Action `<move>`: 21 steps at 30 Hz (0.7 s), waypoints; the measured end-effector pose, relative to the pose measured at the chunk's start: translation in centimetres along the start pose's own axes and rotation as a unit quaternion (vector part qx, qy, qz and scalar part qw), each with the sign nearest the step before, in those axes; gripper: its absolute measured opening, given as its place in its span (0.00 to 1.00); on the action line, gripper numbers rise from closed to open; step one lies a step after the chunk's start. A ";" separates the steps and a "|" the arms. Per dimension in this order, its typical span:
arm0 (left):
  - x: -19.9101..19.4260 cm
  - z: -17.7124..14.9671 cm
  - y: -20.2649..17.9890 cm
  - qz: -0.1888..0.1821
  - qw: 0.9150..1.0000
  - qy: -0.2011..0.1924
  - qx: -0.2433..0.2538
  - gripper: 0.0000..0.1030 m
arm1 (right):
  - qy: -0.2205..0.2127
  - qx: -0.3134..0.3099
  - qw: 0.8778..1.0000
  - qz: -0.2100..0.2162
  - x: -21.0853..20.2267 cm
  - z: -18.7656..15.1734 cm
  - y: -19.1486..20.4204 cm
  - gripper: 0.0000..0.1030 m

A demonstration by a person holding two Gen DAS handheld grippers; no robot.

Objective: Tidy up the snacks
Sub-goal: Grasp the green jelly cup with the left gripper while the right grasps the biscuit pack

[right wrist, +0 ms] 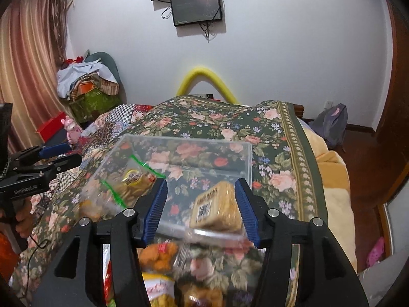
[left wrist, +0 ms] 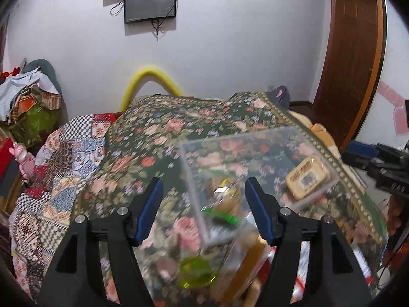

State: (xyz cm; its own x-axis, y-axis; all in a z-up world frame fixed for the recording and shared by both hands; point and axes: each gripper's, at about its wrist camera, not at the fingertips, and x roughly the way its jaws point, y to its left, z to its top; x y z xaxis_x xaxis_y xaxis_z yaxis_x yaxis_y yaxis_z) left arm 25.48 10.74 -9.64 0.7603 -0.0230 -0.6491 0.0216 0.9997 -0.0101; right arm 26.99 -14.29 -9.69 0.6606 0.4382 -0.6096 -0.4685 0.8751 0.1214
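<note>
A clear plastic box sits on the floral bedspread. Inside it lie a tan wrapped biscuit pack and a clear bag with green zip strips. My right gripper is open, its blue pads either side of the biscuit pack, above the box's near edge. My left gripper is open over the near corner of the box, with the green-strip bag between its fingers. The biscuit pack lies to its right. More snack packs lie in front of the box.
The bed's right edge drops to a yellow blanket and wooden floor. A patchwork quilt covers the left side. A pink toy and piled clothes stand at the left. Screens hang on the far wall.
</note>
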 end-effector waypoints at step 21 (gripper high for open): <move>3.4 -9.1 2.8 0.003 0.993 0.102 -0.058 0.65 | 0.089 0.033 0.995 -0.003 -1.9 -9.4 0.0 0.62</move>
State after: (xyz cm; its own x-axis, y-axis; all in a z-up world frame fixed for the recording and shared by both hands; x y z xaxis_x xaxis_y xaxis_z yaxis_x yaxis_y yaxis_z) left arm 22.26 13.55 -18.79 0.6124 -0.0263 -0.7901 -0.0678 0.9940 -0.0857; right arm 20.23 -17.09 -15.88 0.5460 0.3938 -0.7394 -0.4208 0.8921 0.1644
